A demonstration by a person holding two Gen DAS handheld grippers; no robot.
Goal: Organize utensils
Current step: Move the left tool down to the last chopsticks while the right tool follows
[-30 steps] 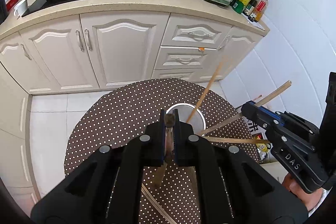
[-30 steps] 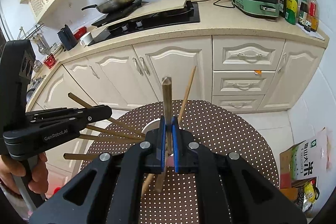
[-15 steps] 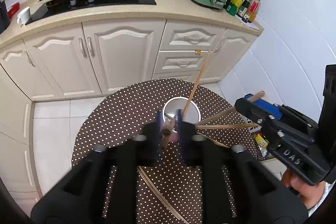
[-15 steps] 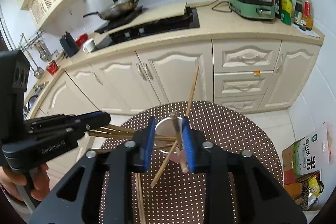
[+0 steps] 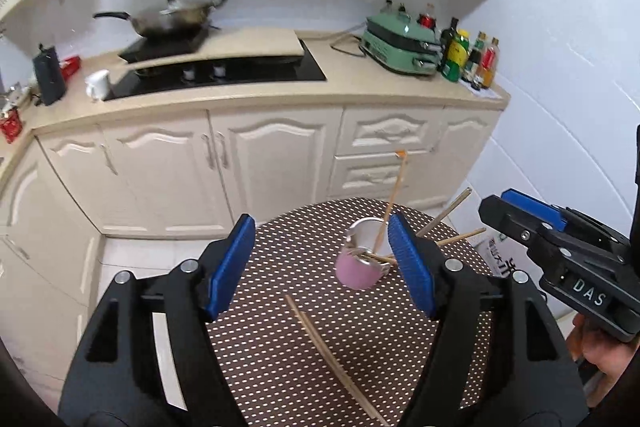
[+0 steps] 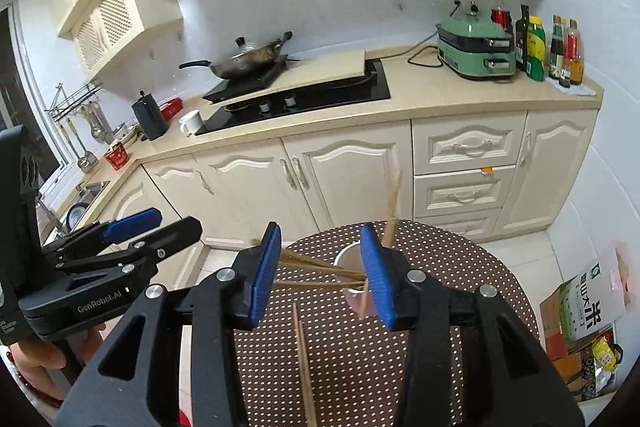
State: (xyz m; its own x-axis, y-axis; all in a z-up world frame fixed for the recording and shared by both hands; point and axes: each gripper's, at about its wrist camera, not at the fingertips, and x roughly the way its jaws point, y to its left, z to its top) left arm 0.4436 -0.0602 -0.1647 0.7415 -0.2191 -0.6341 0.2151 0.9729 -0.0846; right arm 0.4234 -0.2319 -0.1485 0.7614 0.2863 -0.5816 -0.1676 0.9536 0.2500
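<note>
A: How do the left gripper (image 5: 322,259) fingers stand?

B: Wide apart, blue pads facing each other, and they have just been opening. Nothing is pressed between them; the pink cup (image 5: 357,269) with its metal rim shows in the gap, but lower down on the dotted worktop (image 5: 280,347), apart from the pads.

A: And the right gripper (image 6: 320,271)?

B: Also parted, though less widely, and its jaws have just been opening too. The chopsticks in the cup (image 6: 320,269) cross the gap between its pads in that view, but the pads do not clamp them. In the left wrist view that gripper hangs to the right of the cup, a hand (image 5: 604,351) under it.

A: Where are the utensils?

B: Most stand or lean in the cup, near the far middle of the round worktop. One stands steeply upright (image 5: 394,199); the others fan out low, toward the right in the left wrist view. I count about five or six in the cup, but the blur and the fingers keep me from an exact number.

A: Any outside it?

B: Two loose chopsticks (image 6: 303,359) lie side by side on the worktop, on the near side of the cup, well apart from it.

A: Cups?

B: One.
</note>
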